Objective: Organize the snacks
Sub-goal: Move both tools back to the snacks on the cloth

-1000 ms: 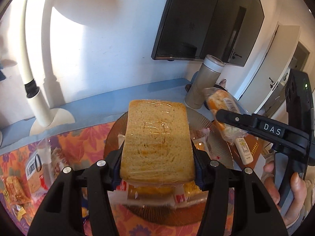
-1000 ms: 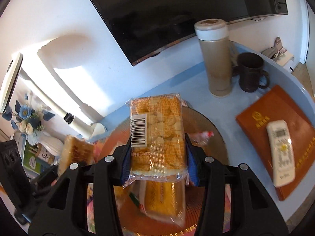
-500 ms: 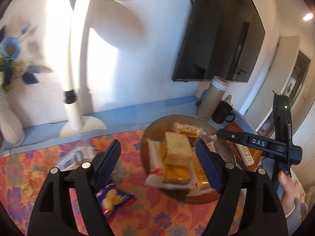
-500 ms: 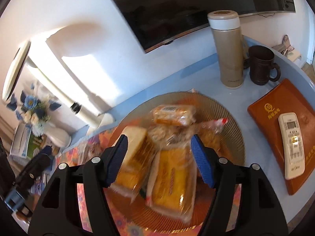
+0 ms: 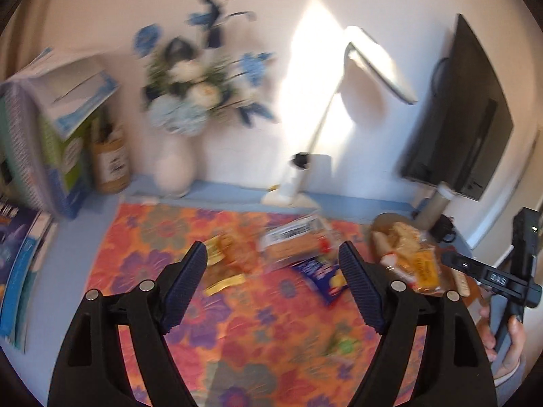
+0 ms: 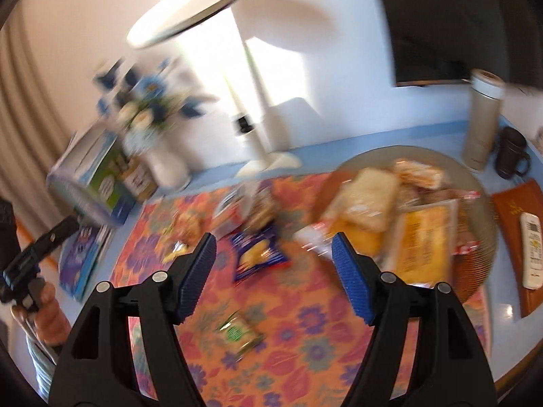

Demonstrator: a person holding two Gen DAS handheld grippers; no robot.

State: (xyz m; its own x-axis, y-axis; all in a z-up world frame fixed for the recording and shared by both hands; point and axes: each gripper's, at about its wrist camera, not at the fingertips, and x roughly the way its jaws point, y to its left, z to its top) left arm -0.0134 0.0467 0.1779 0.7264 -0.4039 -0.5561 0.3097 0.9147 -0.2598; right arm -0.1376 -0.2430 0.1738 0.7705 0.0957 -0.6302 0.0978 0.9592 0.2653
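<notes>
Both grippers empty, jaws opening with nothing between them: left gripper (image 5: 273,283) and right gripper (image 6: 273,269) hang over the flowered mat (image 6: 305,339), views motion-blurred. Most snacks are already piled on the brown ribbed plate (image 6: 475,261), wrapped bread slice (image 6: 370,200) on top. Loose ones on the mat: blue snack packet (image 6: 259,251) right ahead of my right jaws, small green packet (image 6: 237,334) nearer me, a yellow-wrapped snack (image 5: 225,264) and a clear barcode-labelled pack (image 5: 295,240) ahead of the left. I'd judge the step is reaching for the next pickups. I'd let the blur settle, take the blue packet with the right across its short side, the yellow one with the left, keeping the two grippers apart. Flat crinkly wrappers: come in low and pinch the edge, don't crush.
</notes>
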